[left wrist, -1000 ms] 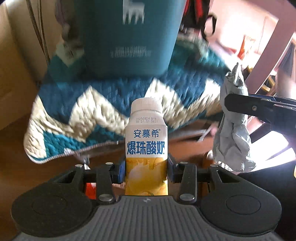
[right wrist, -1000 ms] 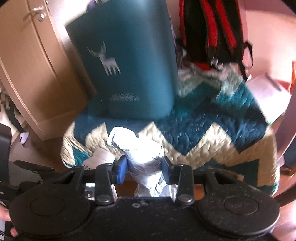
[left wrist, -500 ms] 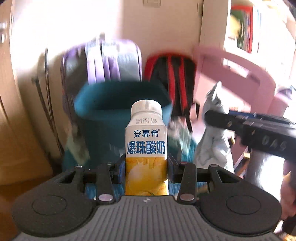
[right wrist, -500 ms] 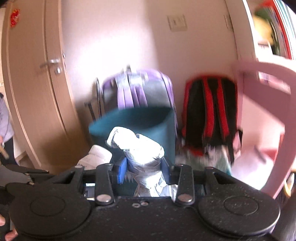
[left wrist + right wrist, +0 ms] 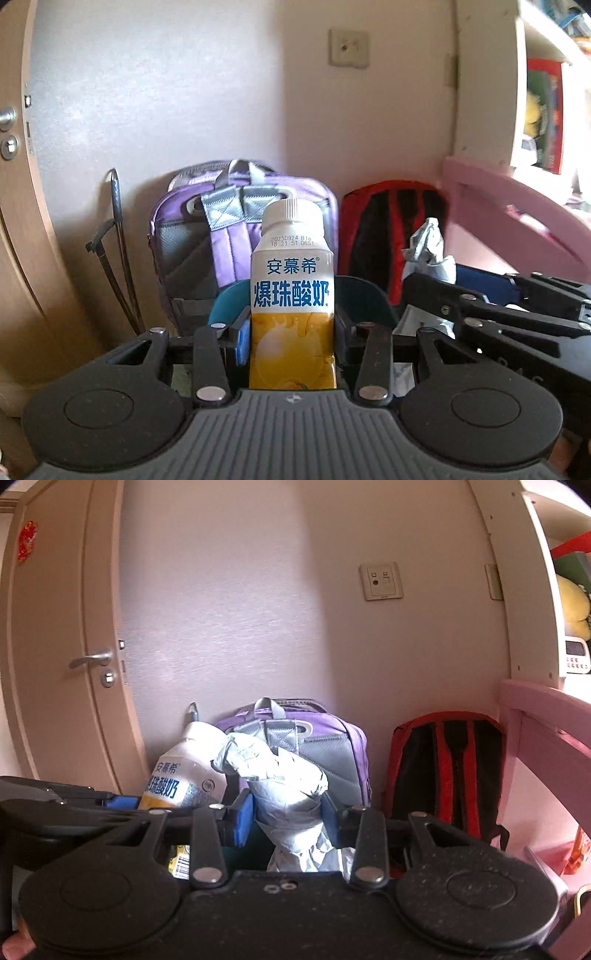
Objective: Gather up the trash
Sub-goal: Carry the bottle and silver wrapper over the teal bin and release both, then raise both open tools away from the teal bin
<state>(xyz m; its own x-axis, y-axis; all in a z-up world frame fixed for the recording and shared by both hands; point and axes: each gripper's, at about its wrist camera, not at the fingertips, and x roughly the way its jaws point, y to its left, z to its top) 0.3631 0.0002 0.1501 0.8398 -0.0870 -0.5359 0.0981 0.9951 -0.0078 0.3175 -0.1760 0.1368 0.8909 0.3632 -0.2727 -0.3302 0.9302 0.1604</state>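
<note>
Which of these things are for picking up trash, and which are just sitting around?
For the job:
yogurt bottle, clamped in left gripper
crumpled wrapper, clamped in right gripper
teal bin

Just lying about:
purple backpack
red backpack
door
</note>
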